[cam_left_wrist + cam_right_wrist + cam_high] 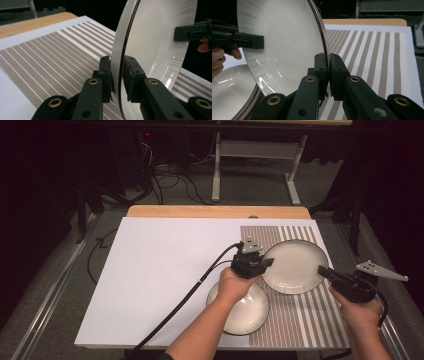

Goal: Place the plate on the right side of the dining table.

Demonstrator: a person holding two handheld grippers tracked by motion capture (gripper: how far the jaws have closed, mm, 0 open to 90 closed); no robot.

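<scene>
A: What is lying across the table?

B: A white board (pixel 165 270) is covering most of the wooden tabletop (pixel 215 211), and a striped mat (pixel 310 320) is sitting on the board's right part.

A: And on the mat?

B: Two white plates with dark rims. The farther plate (pixel 295 265) is being held from both sides above the mat's far end, and in both gripper views it is standing tilted up on edge. The nearer plate (pixel 247 312) is lying flat at the mat's left edge, partly under the person's left forearm.

A: How are the claws gripping?

B: The left gripper (pixel 252 262) is pinching the farther plate's left rim; in the left gripper view its jaws are pressing tight on either face of the rim, nearly closed. The right gripper (pixel 327 271) is clamping the opposite rim in the same way, its jaws almost together around the thin edge.

A: Anything smaller?

B: Black cables (pixel 190 295) are trailing from the left gripper back over the board.
</scene>
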